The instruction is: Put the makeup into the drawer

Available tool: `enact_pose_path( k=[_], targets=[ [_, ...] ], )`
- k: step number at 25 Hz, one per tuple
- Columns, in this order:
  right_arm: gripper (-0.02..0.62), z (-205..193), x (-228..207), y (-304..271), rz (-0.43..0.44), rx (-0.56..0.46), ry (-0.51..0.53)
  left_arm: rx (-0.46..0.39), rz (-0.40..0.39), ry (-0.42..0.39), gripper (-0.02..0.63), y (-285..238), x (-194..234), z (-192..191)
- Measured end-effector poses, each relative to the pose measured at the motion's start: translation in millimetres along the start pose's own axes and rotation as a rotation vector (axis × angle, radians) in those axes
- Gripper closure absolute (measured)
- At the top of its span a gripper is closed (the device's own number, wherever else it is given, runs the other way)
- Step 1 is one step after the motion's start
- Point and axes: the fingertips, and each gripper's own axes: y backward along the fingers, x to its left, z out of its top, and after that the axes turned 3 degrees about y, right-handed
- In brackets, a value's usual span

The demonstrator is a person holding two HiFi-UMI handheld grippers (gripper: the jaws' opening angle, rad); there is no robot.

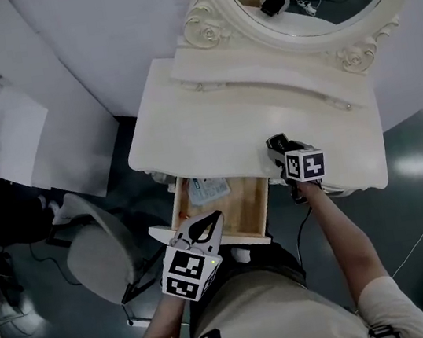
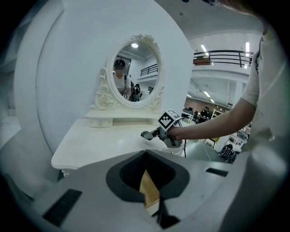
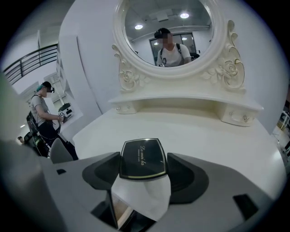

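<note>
I see my right gripper (image 1: 275, 146) pinching the black makeup compact (image 3: 142, 158) over the white dressing table (image 1: 214, 132), near its front edge by the open drawer (image 1: 238, 208), while my left gripper (image 2: 145, 154) hangs at the drawer's front, jaws pressed together on nothing.

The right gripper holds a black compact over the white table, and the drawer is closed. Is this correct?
No. The right gripper holds the black compact over the white table, but the drawer is open; the head view shows it.
</note>
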Motion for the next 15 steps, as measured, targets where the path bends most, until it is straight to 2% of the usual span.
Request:
enact_pose_path(
  k=[6,15],
  targets=[
    [0.253,17.1,40.7,36.0,0.066,-0.079,0.001,-0.038,-0.005,0.009,0.552,10.0,13.1,4.0],
    [0.255,10.0,124.6,70.9,0.219,-0.103,0.122,-0.07,0.008,0.025,0.552,25.5,31.0,3.4]
  ],
)
